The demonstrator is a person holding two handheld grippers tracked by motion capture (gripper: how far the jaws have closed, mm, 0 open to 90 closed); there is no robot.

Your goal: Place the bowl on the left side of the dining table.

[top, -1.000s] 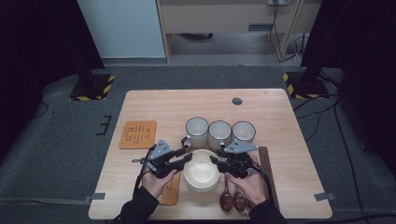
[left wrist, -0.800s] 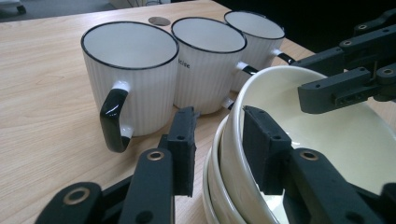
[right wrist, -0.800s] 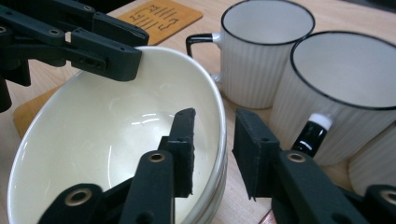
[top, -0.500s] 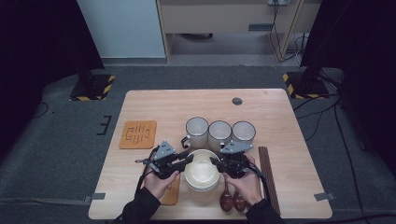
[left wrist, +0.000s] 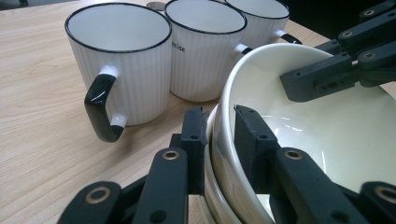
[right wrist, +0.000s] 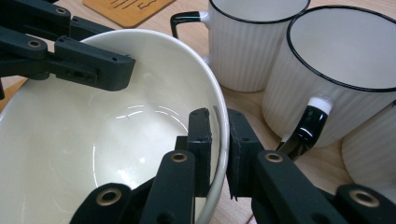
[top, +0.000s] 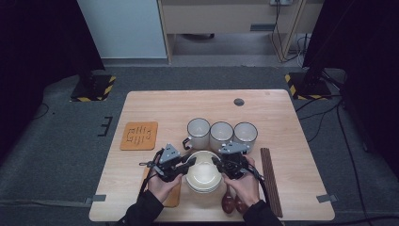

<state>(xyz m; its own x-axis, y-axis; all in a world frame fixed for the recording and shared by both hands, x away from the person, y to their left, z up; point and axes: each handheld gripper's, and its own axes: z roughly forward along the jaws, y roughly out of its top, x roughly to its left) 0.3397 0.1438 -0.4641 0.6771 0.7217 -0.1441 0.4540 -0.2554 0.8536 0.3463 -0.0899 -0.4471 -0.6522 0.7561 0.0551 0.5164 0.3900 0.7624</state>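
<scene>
A stack of cream bowls [top: 203, 173] sits at the table's near middle. My left gripper [top: 189, 162] grips the top bowl [left wrist: 317, 135] at its left rim, one jaw inside and one outside, and the jaws have just been closing on it. My right gripper [top: 215, 162] clamps the opposite rim of the top bowl [right wrist: 93, 135] the same way, its jaws also just closed in. In the left gripper view my left gripper [left wrist: 219, 116] straddles the rim; in the right gripper view my right gripper [right wrist: 217, 116] does too.
Three white ribbed mugs [top: 221, 134] with black handles stand in a row just behind the bowls. An orange coaster [top: 139, 135] lies to the left, dark chopsticks [top: 270, 181] to the right, and wooden spoons [top: 230, 205] near the front edge.
Both pairs of jaws have narrowed onto the top bowl's rim. The hands and the bowls have stayed where they were.
</scene>
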